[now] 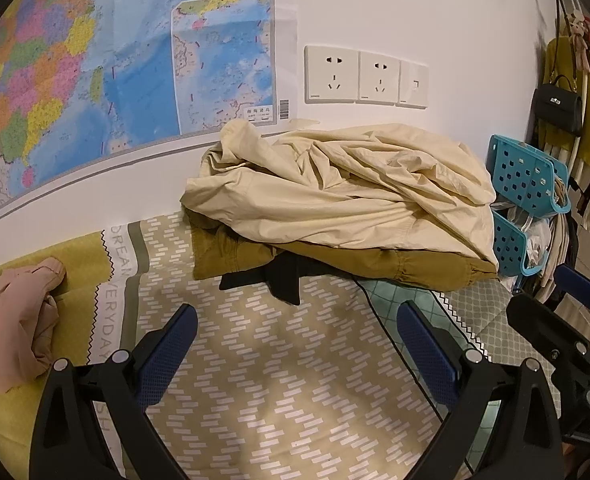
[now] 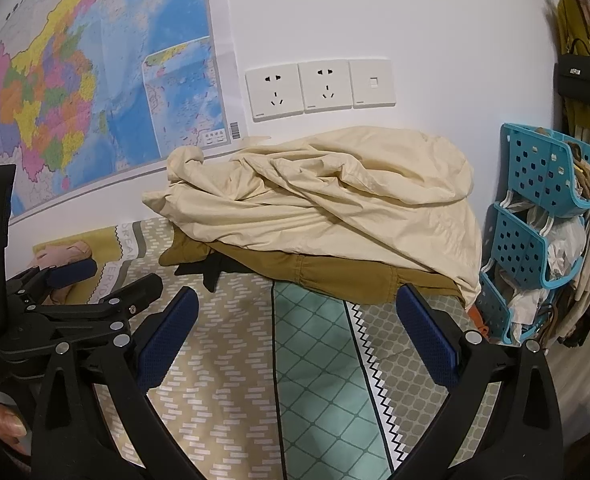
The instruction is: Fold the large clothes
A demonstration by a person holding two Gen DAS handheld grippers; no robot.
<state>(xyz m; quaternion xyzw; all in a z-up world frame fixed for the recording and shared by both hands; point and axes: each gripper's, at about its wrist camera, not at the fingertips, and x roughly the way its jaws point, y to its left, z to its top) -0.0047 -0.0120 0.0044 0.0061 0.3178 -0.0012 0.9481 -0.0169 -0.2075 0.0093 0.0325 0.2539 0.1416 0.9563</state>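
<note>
Now, with my left gripper (image 1: 295, 344) and right gripper (image 2: 297, 330) both spread and empty, I should pinch the cream coat (image 1: 335, 188) by its edge, clear of the pile.

My left gripper (image 1: 295, 344): jaws spread wide, blue pads (image 1: 167, 354) facing each other, nothing between them. Black arms run to bottom edge of left wrist view. My right gripper (image 2: 297, 328): jaws likewise wide apart, blue pads (image 2: 429, 338) bare, gripping nothing. Both level, side by side, pointing forward. Left gripper shows at left edge of right wrist view, right gripper at right edge of left wrist view. Fingertips of hand (image 2: 5, 424) visible low left, behind left gripper.
</note>
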